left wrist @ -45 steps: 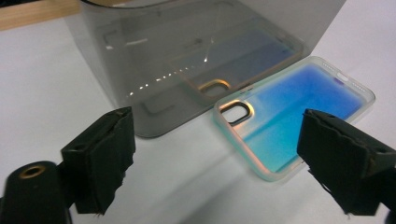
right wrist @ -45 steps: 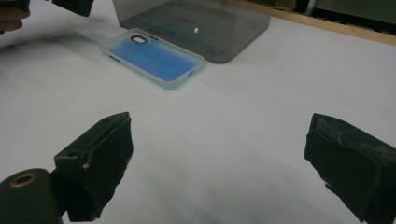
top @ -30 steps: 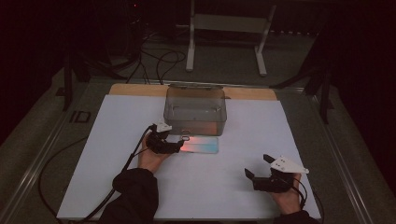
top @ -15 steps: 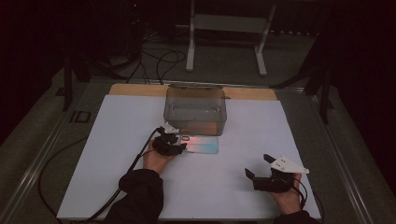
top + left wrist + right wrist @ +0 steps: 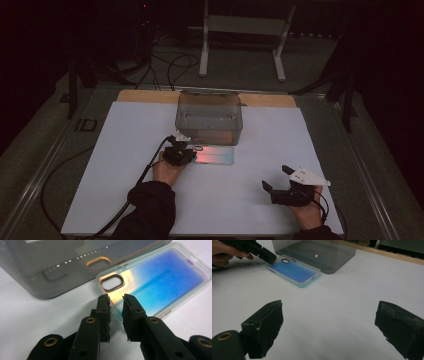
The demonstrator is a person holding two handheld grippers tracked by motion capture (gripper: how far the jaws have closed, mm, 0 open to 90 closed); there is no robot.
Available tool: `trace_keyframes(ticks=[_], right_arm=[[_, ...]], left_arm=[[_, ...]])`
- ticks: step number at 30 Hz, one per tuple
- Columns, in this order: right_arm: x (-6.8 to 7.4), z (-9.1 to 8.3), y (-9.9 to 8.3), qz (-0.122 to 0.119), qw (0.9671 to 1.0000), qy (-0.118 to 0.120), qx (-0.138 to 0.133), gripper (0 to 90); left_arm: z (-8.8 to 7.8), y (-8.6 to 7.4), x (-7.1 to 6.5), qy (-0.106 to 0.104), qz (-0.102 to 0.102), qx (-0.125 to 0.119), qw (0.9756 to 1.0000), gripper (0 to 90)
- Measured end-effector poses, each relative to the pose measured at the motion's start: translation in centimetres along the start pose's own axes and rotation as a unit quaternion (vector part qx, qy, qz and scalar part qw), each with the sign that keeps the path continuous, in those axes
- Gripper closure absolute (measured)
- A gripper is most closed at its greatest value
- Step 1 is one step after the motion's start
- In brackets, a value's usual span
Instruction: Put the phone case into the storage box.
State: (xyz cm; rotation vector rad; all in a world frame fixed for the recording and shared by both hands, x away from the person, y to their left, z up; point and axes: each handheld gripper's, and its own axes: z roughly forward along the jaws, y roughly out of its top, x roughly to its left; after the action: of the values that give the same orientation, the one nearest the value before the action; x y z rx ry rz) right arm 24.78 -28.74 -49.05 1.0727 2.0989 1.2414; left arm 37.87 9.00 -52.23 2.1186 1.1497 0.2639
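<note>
In the left gripper view the left gripper (image 5: pixel 116 298) covers the near rim of the phone case (image 5: pixel 160 282) between its jaws, so it cannot be told if the pads press on that rim; the far end of the case is cut by the right edge; the grey box (image 5: pixel 57 267) beyond the jaws is cut by the top edge. In the right gripper view the right gripper (image 5: pixel 329 322) has both jaws cut by the bottom edge; the hand (image 5: pixel 227 252) far to its left is cut by the frame.

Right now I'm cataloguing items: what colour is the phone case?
The phone case is iridescent blue fading to orange-gold near the camera cutout, with a translucent pale rim; the left gripper view shows it best.
</note>
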Motion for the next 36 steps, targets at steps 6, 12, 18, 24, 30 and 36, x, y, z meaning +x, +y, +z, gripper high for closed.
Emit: trace_keyframes(ticks=[6, 12, 18, 24, 30, 36], right_arm=[[0.1, 0.0, 0.0, -0.001, 1.0000, 0.001, 0.000, 8.2], [0.1, 0.0, 0.1, -0.001, 1.0000, 0.004, 0.000, 8.2], [0.0, 0.0, 0.1, 0.000, 1.0000, 0.005, 0.000, 8.2], [0.0, 0.1, 0.1, 0.000, 1.0000, 0.008, -0.001, 8.2], [0.1, 0.2, 0.2, 0.000, 1.0000, 0.009, 0.003, 8.2], [0.1, 0.3, 0.2, 0.004, 0.9999, 0.014, 0.006, 8.2]], left_arm=[[0.0, 0.3, 0.1, 0.007, -0.028, 0.007, 0.9996, 83.5], [0.1, 0.4, -0.3, 0.020, -0.019, 0.007, 0.9996, 88.0], [0.0, 0.2, -0.4, 0.030, -0.022, -0.005, 0.9993, 88.8], [-0.5, 0.1, -0.2, 0.029, -0.023, -0.020, 0.9991, 89.0], [-1.1, 0.1, -0.2, 0.026, -0.018, -0.033, 0.9990, 89.0], [-1.8, 0.1, -0.2, 0.026, -0.013, -0.046, 0.9985, 88.9]])
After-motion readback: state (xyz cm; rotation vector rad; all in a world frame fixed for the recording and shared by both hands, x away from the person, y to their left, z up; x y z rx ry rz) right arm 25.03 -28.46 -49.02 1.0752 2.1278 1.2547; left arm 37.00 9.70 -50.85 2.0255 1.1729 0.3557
